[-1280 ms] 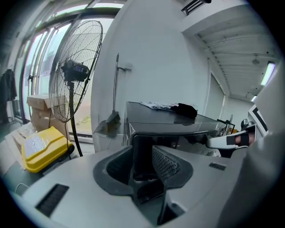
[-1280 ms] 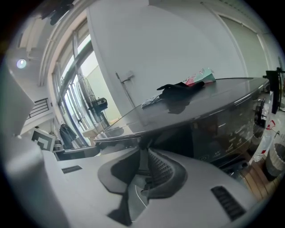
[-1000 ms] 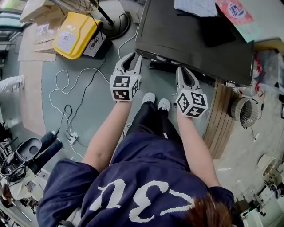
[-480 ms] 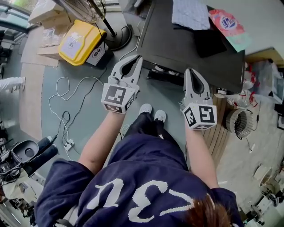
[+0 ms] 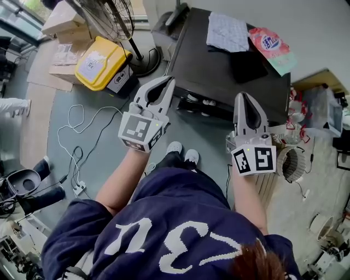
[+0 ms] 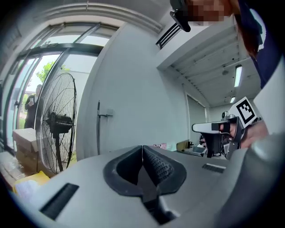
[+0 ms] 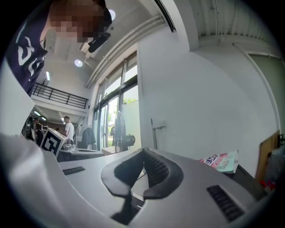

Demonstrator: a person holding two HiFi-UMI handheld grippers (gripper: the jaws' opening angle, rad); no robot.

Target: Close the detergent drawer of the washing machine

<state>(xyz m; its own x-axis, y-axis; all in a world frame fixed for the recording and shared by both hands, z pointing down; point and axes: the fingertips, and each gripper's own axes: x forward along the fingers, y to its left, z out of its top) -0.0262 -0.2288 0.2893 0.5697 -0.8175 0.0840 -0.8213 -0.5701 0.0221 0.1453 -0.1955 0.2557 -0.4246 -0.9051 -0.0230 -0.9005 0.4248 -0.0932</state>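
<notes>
Both grippers are closed and empty: the left gripper point(image 5: 170, 81) and the right gripper point(image 5: 243, 95) each have their jaws pressed together with nothing between them. They are held level and side by side, apart from each other and touching nothing.

Below them, two shoes point(image 5: 175, 147) stand on the floor, just short of the machine point(image 5: 219, 65).

A dark ledge point(image 5: 197, 104) juts out under the machine's front edge, between the two grippers. It is probably the drawer and not yet pushed in, but the steep view does not confirm this. As judged, no closing contact has been made. The approach, the push and the check all remain.

Count:
- grippers: two
- machine: one
- cloth point(image 5: 227, 31) on its top: one
- pink pouch point(image 5: 270, 46) beside the cloth: one
- yellow case point(image 5: 97, 61), on the floor to the left: one
- fan point(image 5: 106, 16), beyond the case: one
</notes>
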